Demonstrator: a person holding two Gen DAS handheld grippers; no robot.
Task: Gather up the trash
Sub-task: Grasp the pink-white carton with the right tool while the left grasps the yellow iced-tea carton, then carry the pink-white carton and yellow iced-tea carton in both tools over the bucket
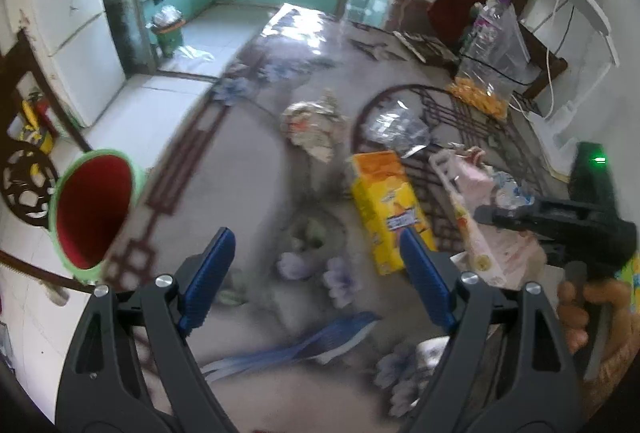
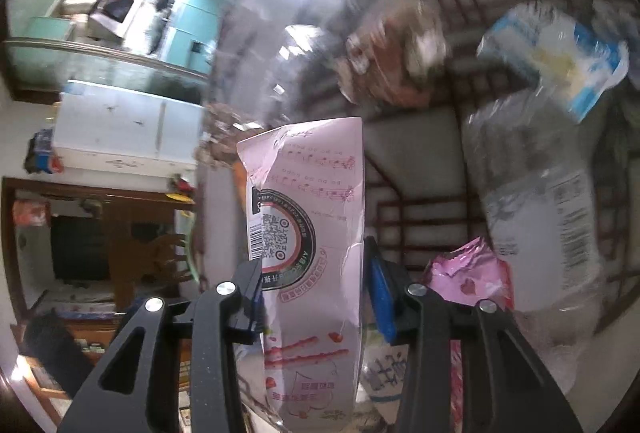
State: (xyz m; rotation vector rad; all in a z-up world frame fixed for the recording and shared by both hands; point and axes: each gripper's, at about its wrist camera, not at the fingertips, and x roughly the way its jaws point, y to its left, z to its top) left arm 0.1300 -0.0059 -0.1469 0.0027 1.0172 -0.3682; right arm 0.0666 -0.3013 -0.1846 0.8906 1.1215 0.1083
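A grey patterned carpet (image 1: pixel 248 169) is covering the floor and carrying a yellow box (image 1: pixel 386 207), crumpled paper (image 1: pixel 314 127), a clear plastic wrapper (image 1: pixel 394 127) and a blue-and-white wrapper (image 1: pixel 296 347).

From the left wrist we looked forward and down along two blue-padded fingers (image 1: pixel 426 275) at a grey patterned floor mat (image 1: pixel 248 169), from some height, taking in the room beyond. The right wrist view was rolled sideways and sat very close to a pale pink printed carton (image 2: pixel 312 233) between its fingers. We shared that carton (image 1: pixel 486 229) and a white refrigerator (image 1: pixel 66 21) (image 2: pixel 128 131) across both views.
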